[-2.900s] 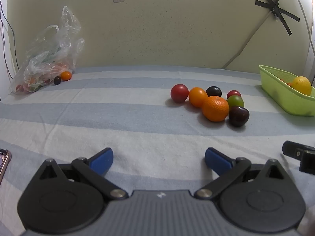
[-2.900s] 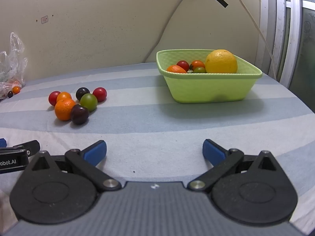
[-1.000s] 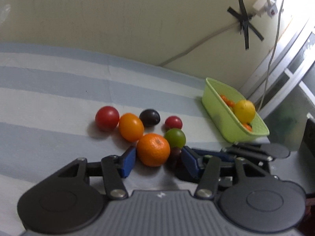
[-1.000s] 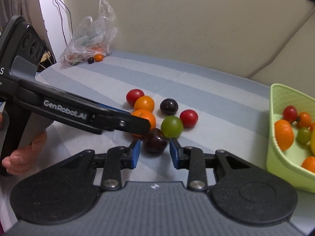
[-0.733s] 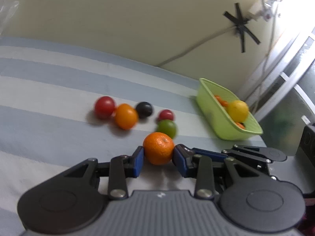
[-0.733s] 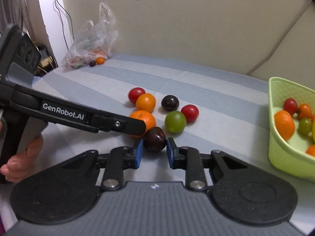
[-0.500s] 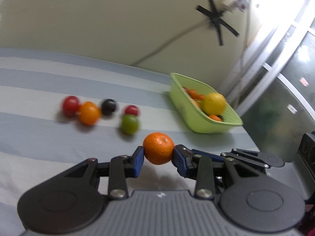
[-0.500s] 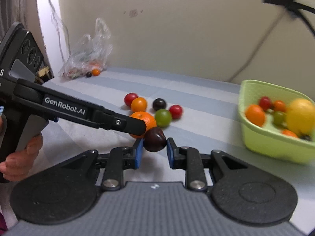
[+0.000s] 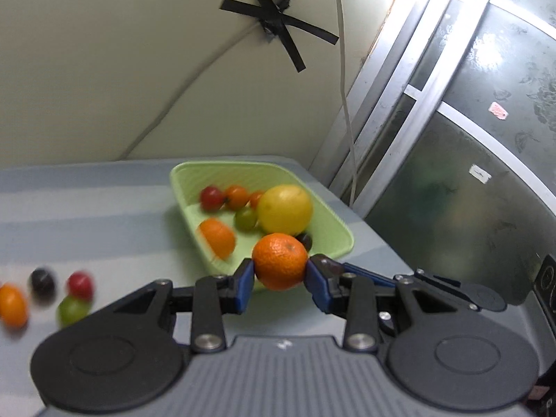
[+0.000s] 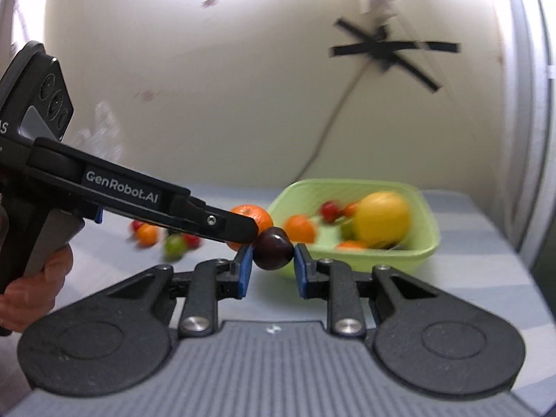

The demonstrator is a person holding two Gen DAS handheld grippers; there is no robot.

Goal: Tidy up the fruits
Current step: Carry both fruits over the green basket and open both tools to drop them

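Observation:
My left gripper [image 9: 279, 272] is shut on an orange [image 9: 280, 261] and holds it in the air just in front of the green basket [image 9: 326, 215]. My right gripper [image 10: 271, 259] is shut on a dark plum [image 10: 273, 248], also lifted, near the green basket [image 10: 425, 239]. The basket holds a yellow lemon [image 9: 284, 209], an orange, and small red, orange and green tomatoes. In the right wrist view the left gripper's finger [image 10: 222, 224] and its orange [image 10: 255, 217] sit just left of the plum.
Several small fruits lie on the striped cloth at the left: an orange one [image 9: 13, 305], a dark one [image 9: 42, 282], a red one [image 9: 80, 284] and a green one [image 9: 71, 309]. A wall, taped cable and window frame [image 9: 399, 87] stand behind the basket.
Both grippers have lifted their fruit and swung right toward the basket, which now fills the middle of both views. The loose fruits have slid to the left edge.

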